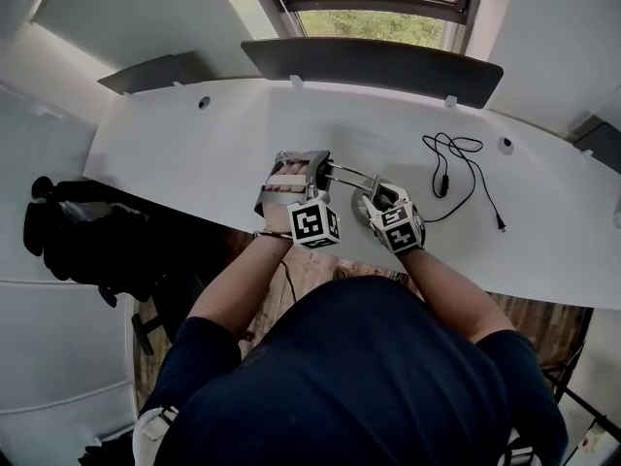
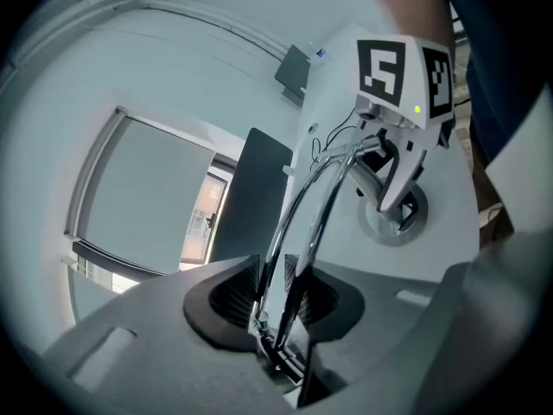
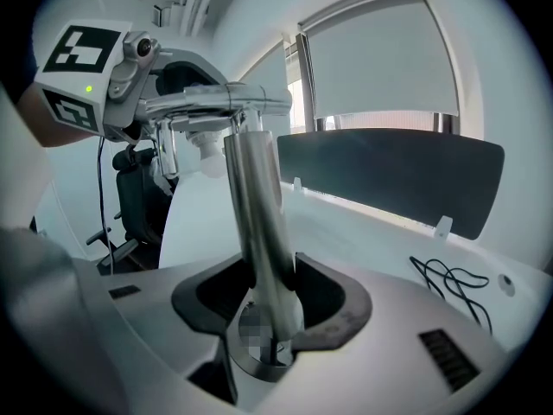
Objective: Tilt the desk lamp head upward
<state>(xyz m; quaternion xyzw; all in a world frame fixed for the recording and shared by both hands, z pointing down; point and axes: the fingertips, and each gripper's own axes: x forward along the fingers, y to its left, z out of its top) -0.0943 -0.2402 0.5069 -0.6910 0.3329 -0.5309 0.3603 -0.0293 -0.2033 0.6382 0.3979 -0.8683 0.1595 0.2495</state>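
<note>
A chrome desk lamp stands on the white desk (image 1: 194, 153). Its round base (image 2: 393, 223) sits near the front edge. My right gripper (image 3: 263, 296) (image 1: 374, 200) is shut on the upright lamp post (image 3: 255, 197) just above the base. The lamp's two thin chrome arm rods (image 2: 302, 223) (image 1: 347, 175) run between the jaws of my left gripper (image 2: 278, 296) (image 1: 312, 168), and its pads lie against them. In the right gripper view the left gripper (image 3: 164, 93) grips the arm (image 3: 216, 102) at the top of the post, with the white lamp head (image 3: 206, 158) just below it.
A black power cable with an inline switch (image 1: 451, 168) lies loose on the desk to the right. A dark panel (image 1: 369, 66) stands along the desk's back edge under the window. A black chair (image 1: 78, 226) is on the left, below the desk's front edge.
</note>
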